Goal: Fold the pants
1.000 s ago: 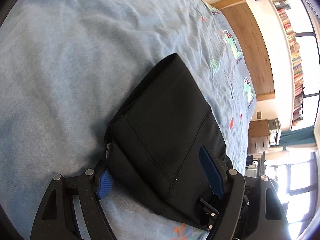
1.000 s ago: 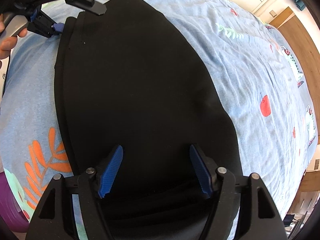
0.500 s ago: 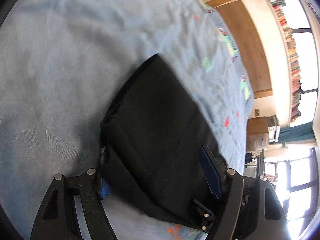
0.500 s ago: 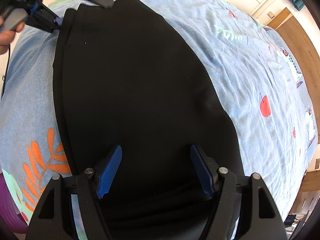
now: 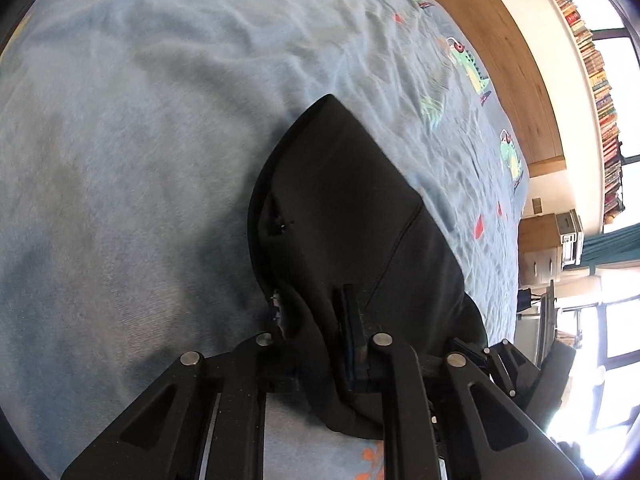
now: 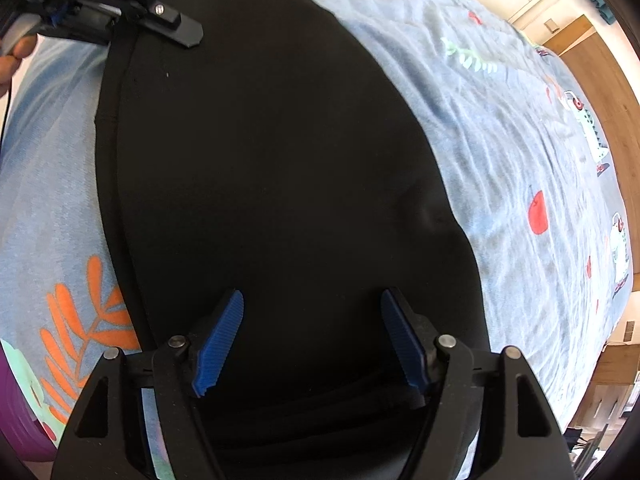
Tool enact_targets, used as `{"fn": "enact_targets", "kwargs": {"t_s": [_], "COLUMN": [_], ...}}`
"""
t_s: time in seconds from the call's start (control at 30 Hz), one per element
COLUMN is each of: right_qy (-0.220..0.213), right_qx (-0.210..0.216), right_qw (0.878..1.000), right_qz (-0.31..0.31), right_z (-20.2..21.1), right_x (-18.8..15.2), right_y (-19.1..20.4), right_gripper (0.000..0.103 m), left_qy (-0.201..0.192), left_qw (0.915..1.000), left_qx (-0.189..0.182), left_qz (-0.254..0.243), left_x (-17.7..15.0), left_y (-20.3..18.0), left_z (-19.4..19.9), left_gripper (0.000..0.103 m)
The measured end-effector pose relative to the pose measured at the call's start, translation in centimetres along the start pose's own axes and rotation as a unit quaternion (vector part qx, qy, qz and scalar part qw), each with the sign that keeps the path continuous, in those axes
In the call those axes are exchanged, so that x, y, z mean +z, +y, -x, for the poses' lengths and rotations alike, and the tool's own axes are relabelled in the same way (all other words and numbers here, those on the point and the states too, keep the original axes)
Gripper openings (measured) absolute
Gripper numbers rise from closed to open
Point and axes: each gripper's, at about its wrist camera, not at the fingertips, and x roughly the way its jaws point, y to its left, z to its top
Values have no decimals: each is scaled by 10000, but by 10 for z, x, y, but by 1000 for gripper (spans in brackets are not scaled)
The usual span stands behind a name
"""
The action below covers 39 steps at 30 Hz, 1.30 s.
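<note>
The black pants (image 6: 272, 168) lie folded in a thick stack on the light blue bedspread (image 6: 500, 128). My left gripper (image 5: 344, 320) is shut on the pants (image 5: 352, 208) at a near corner, and fabric bunches up between its fingers. It also shows at the top left of the right wrist view (image 6: 132, 20), clamped on the far corner. My right gripper (image 6: 312, 332) is open, its blue pads (image 6: 218, 336) spread over the near edge of the stack and resting on or just above the fabric.
The bedspread (image 5: 160, 160) has printed leaves, apples and dinosaurs. A wooden headboard (image 5: 504, 56), a bookshelf (image 5: 600, 80), a wooden cabinet (image 5: 548, 248) and bright windows lie beyond the bed. A hand (image 6: 12, 56) holds the left gripper.
My left gripper has closed on the corner of the pants; one second ago it was open around it. My right gripper has stayed open in the same place.
</note>
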Motion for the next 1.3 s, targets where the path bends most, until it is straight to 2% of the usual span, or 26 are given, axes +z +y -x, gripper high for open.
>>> {"fn": "enact_targets", "kwargs": {"t_s": [0.2,0.37,0.5,0.57,0.67,0.77,0.87,0.9,0.97,1.0,1.07,1.13,1.23,1.3], "right_qy": [-240,-673,-994,-996,-978,-968,-899,-860,-790,-775,-755,-789,-747,-690], "right_qx": [61,-66,-16,-54,-126,-156,-213,-233,-291,-303,-330,-329,-329,-319], "right_qw": [9997,9957,9862,9829,9784,9725,9693,9686,9653,9638,9584,9522,9461,9423], "right_qz": [-85,-632,-1323,-1548,-1814,-2114,-2277,-2321,-2471,-2534,-2733,-2931,-3136,-3260], "right_z": [8,39,70,83,101,121,133,138,142,143,147,152,149,146], "right_x": [-4,-17,-39,-52,-78,-111,-141,-151,-174,-184,-205,-226,-249,-261], "right_y": [-4,-20,-46,-58,-73,-83,-84,-87,-88,-84,-86,-91,-92,-89], "right_gripper": [100,101,101,101,101,101,101,101,101,101,101,101,101,101], "left_qy": [-265,-459,-447,-404,-328,-187,22,146,337,498,676,894,1173,1357], "left_qw": [9990,9949,9861,9785,9624,9381,9166,9033,8851,8722,8549,8340,8127,8015], "left_qx": [-138,-276,-365,-335,-275,-247,-273,-270,-269,-264,-196,-124,12,128], "left_qz": [-342,-850,-1559,-1997,-2682,-3450,-3989,-4279,-4634,-4860,-5140,-5443,-5707,-5823], "left_x": [-8,-13,-25,-36,-57,-87,-114,-129,-153,-170,-189,-213,-241,-257], "left_y": [-21,-60,-108,-136,-177,-222,-257,-274,-288,-301,-308,-319,-324,-320], "left_z": [19,37,46,46,42,33,17,8,-8,-20,-36,-55,-79,-96], "left_gripper": [10,9,9,9,9,9,9,9,9,9,9,9,9,9]}}
